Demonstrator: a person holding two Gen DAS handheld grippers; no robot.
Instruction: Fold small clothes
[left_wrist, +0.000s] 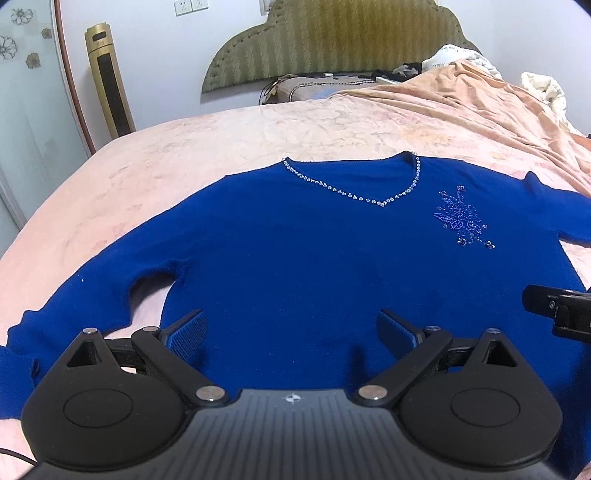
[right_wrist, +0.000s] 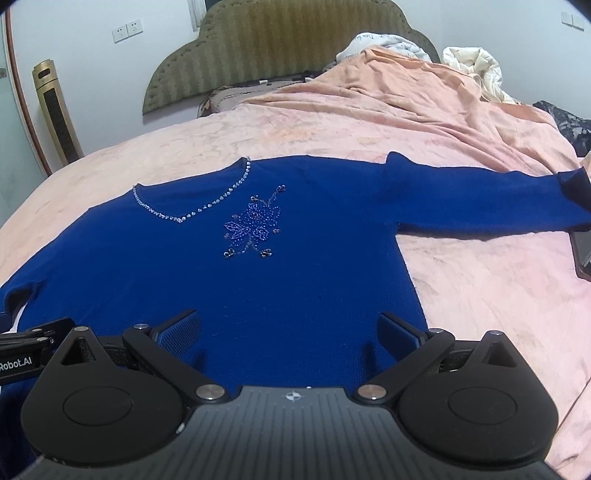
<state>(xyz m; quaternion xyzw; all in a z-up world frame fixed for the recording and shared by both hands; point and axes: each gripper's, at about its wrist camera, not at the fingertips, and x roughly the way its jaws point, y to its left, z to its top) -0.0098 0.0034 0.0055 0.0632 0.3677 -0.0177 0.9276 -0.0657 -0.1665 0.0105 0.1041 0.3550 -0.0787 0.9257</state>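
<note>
Left wrist view: left gripper (left_wrist: 291, 332) spread, holding nothing, above the hem of the blue sweater (left_wrist: 295, 258) lying flat on the bed (left_wrist: 221, 129); right wrist view: right gripper (right_wrist: 290, 330) likewise spread and empty, sleeves outstretched, no fold yet made

Each camera sits just behind its own gripper, looking forward and slightly down along the spread fingers toward the headboard (left_wrist: 332, 40). The left gripper (left_wrist: 291, 332) faces the sweater (left_wrist: 295, 258) near its left hem; the right gripper (right_wrist: 291, 332) is near the right hem. Both views share the sweater's beaded neckline (right_wrist: 192, 210) and the bed (right_wrist: 332, 133) beyond.
</note>
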